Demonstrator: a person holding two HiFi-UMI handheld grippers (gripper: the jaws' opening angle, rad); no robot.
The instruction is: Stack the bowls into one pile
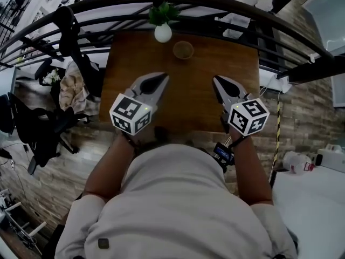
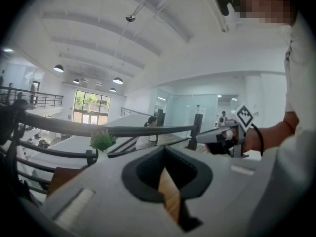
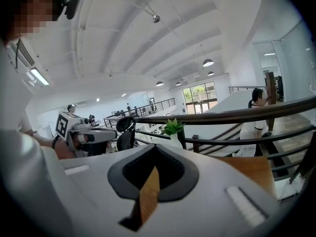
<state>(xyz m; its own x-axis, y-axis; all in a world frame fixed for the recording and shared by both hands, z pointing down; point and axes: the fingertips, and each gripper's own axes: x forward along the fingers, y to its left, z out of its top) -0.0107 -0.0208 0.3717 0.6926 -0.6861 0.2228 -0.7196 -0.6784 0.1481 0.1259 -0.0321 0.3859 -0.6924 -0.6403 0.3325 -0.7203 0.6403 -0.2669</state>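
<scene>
Obs.: wooden table (image 1: 190, 104), seen from beside the person; only one bowl-shaped item on it, a brown bowl (image 1: 183, 49) at the far end, just beside a white vase (image 1: 163, 33) holding a small green plant (image 1: 163, 13); nothing else lies on the wood.

Progress (judgement): no loose bowls are anywhere on the table, so the stacking looks finished, with that brown item being the pile; it is too small in the head view to tell how many bowls are nested in it, or whether it is a single one; neither gripper view shows it.

Grippers: left gripper (image 1: 160, 80) and right gripper (image 1: 218, 81) hover over the near half of the table, well apart from the bowl; jaws of both are closed tip to tip, with only table wood seen through the gap behind the tips; neither holds anything.

Count: bowls/pile visible, one; vase with plant, one; grippers, two; table, one.
</scene>
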